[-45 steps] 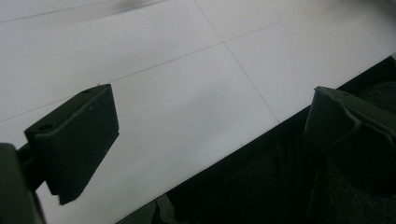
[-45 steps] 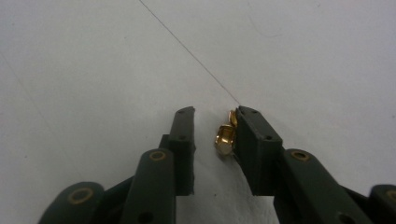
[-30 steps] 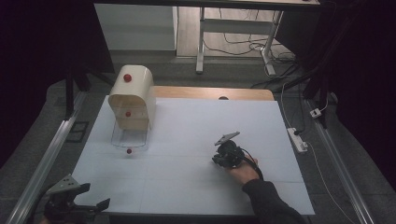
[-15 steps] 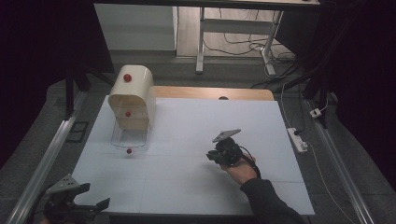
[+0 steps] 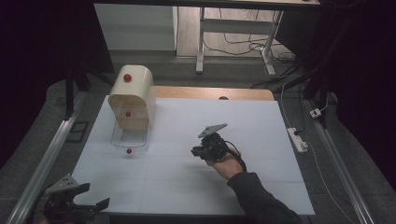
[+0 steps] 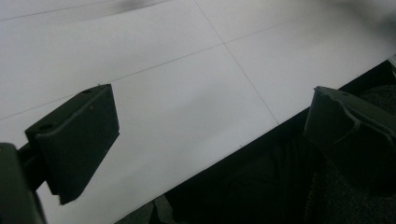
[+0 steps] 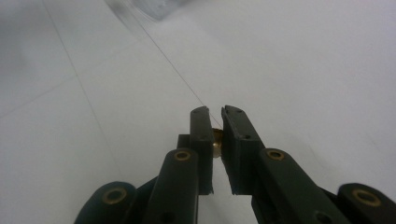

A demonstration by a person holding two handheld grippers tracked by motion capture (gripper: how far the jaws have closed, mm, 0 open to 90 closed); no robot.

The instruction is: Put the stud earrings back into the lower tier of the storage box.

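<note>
We see right gripper [image 5: 195, 151] over mid white table [image 5: 261, 130], jaws pressed near-together, pinching small brass-coloured piece [image 7: 217, 140]. Left gripper [image 5: 95, 198] at near-left table edge, jaws spread, nothing between. Cream bread box [image 5: 133, 95] far left, well apart.

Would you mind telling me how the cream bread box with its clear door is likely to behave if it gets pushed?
The bread box stands tall with a rounded top, so a high push might tip it; a low one would probably slide it on the smooth white table. Its clear door lies open in front and looks thin, so it may flex or swing.
</note>
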